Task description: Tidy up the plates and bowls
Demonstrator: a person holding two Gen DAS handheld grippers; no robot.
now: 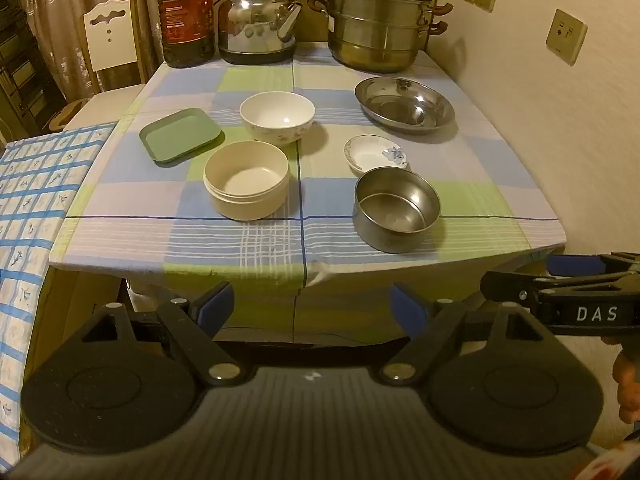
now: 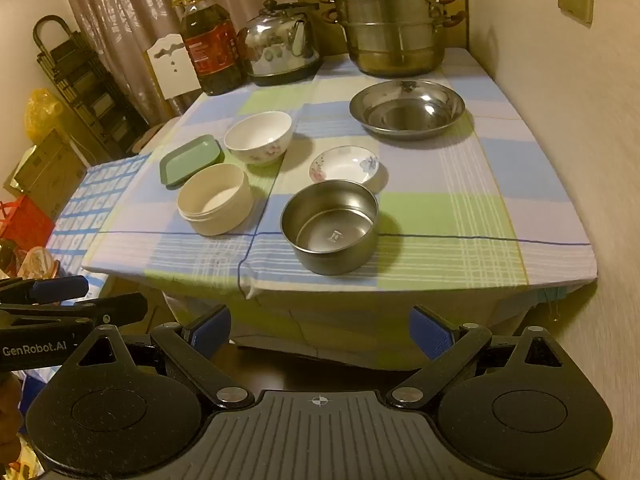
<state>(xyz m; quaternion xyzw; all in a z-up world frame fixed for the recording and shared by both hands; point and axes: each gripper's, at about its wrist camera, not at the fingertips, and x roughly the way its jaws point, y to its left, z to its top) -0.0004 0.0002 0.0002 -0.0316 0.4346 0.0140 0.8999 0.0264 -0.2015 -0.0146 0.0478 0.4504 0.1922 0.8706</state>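
Note:
On the checked tablecloth [image 1: 480, 168] stand a green square plate [image 1: 180, 134] [image 2: 190, 158], a white flowered bowl [image 1: 277, 117] [image 2: 258, 136], a cream round bowl [image 1: 246, 178] [image 2: 216, 198], a small flowered dish [image 1: 376, 152] [image 2: 345, 164], a steel bowl [image 1: 396, 208] [image 2: 330, 224] and a wide steel plate [image 1: 405, 104] [image 2: 407, 107]. My left gripper [image 1: 310, 306] is open and empty, below the table's front edge. My right gripper [image 2: 320, 330] is open and empty, also short of the front edge. Each shows at the side of the other's view.
At the table's back stand an oil bottle [image 1: 185, 16], a steel kettle [image 1: 258, 24] and a stacked steamer pot [image 1: 378, 20]. A wall [image 1: 560, 120] runs along the right side. A lower surface with a blue patterned cloth [image 1: 36, 200] lies to the left.

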